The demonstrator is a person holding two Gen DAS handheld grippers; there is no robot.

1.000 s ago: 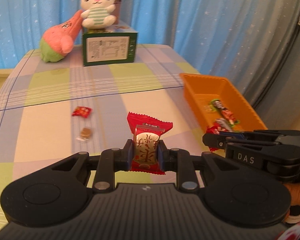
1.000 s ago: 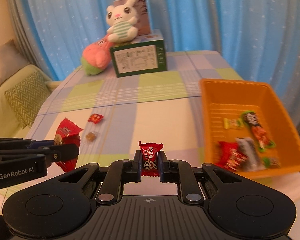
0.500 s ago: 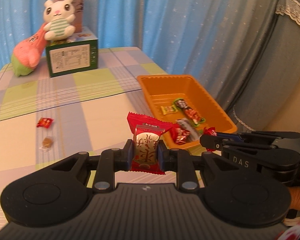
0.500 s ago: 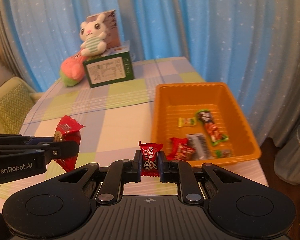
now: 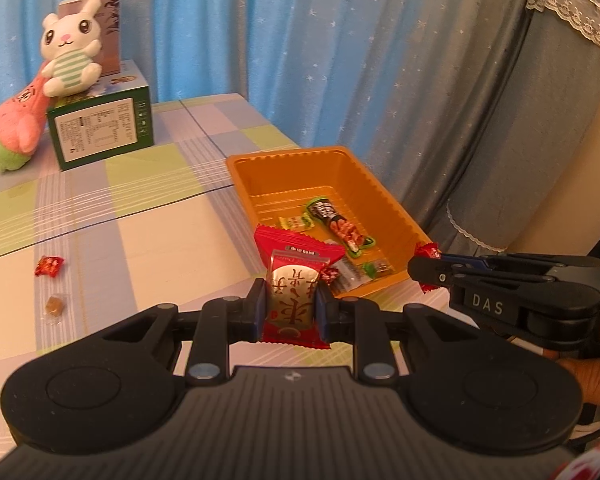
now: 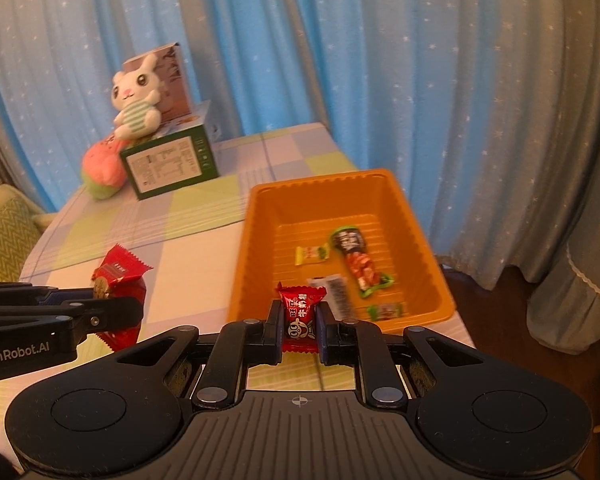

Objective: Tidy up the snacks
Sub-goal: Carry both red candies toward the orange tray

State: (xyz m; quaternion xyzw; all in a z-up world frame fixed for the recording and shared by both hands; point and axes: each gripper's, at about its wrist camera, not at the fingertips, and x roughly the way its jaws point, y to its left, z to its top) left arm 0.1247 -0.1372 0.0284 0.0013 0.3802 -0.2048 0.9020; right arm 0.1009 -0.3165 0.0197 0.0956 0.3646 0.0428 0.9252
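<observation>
My left gripper point(image 5: 291, 300) is shut on a red snack packet point(image 5: 294, 280) with a silver label, held upright above the table near the orange tray's point(image 5: 364, 176) front left corner. My right gripper point(image 6: 299, 320) is shut on a small red candy point(image 6: 300, 312), just before the orange tray's point(image 6: 256, 240) near edge. Each gripper shows in the other's view: the right gripper point(image 5: 422, 268) with its candy point(image 5: 428, 250), the left gripper point(image 6: 136, 308) with its packet point(image 6: 120, 276). Several wrapped snacks point(image 6: 360, 268) lie in the tray.
A small red candy point(image 5: 49, 266) and a clear-wrapped brown sweet point(image 5: 54, 306) lie on the checked tablecloth point(image 5: 140, 232) at the left. A green box point(image 5: 100, 132) with a rabbit plush point(image 5: 70, 60) and a pink plush point(image 5: 16, 128) stands at the back. Curtains hang behind; a sofa point(image 6: 4, 232) is left.
Both grippers have swung right toward the orange tray, each still holding its snack. The tray now sits nearer the centre of both views, and the loose candies have slid left.
</observation>
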